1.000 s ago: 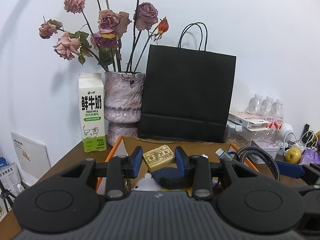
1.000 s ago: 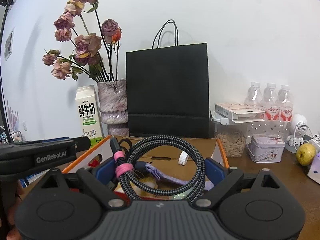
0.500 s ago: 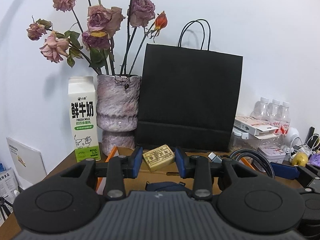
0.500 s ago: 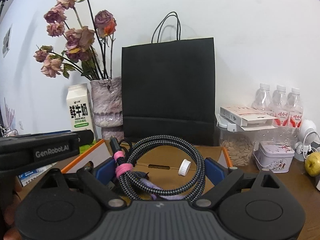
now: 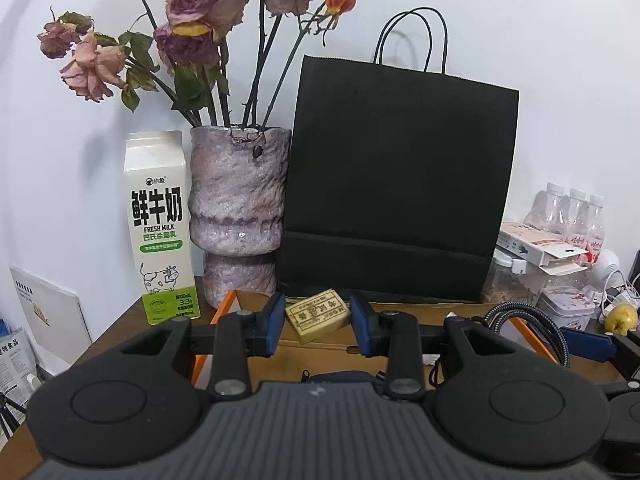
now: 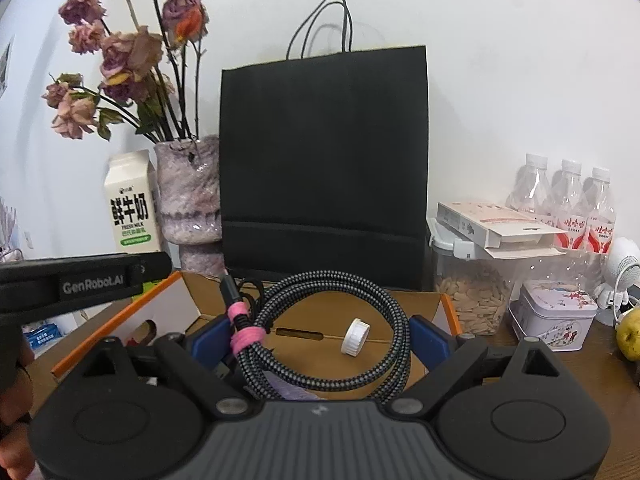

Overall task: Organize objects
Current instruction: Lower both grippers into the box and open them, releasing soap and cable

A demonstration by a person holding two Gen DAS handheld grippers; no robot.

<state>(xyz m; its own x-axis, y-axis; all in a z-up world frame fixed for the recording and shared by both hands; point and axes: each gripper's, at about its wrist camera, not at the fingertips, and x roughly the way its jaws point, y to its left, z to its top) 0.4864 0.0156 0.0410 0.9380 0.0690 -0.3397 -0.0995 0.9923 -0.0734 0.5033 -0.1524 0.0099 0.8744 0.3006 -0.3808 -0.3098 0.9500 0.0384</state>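
Both grippers have advanced over the cardboard box point(image 6: 448, 308): left gripper point(image 5: 317, 323) clamps a soap bar point(image 5: 318, 316), right gripper point(image 6: 318, 340) a coiled cable point(image 6: 332, 332); transport step, placement likely next.

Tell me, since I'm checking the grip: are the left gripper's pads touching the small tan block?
Touching. The left wrist view shows the left gripper with both blue pads pressed against the ends of the tan block, with no gap.
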